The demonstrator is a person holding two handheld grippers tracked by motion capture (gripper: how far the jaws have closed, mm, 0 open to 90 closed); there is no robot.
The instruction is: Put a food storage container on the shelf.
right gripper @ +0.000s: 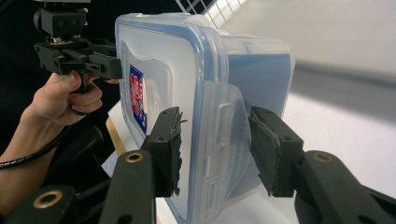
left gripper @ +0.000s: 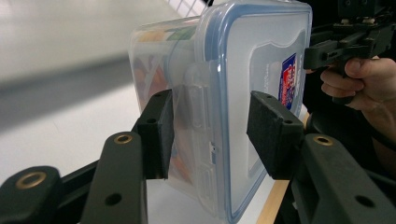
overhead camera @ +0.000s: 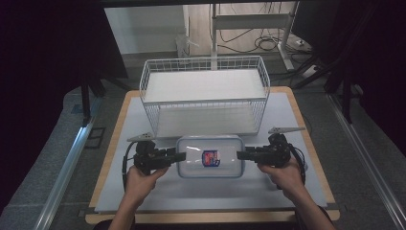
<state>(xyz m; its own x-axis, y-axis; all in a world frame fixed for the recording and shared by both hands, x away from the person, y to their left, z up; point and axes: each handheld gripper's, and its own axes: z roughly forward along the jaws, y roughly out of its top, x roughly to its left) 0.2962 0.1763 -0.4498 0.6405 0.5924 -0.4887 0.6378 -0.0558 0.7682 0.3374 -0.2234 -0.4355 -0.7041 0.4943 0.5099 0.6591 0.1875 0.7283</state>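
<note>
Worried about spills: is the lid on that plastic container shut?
Shut. The lid sits flush on the container, and the end latch is folded down against its side.

White wire basket on table, behind.

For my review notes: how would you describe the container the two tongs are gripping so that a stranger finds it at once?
On the white mat, just in front of the white wire basket, sits a clear rectangular container. The left tongs and right tongs hold its two short ends. It alone has a blue-rimmed snap lid and a red-and-blue label.
</note>
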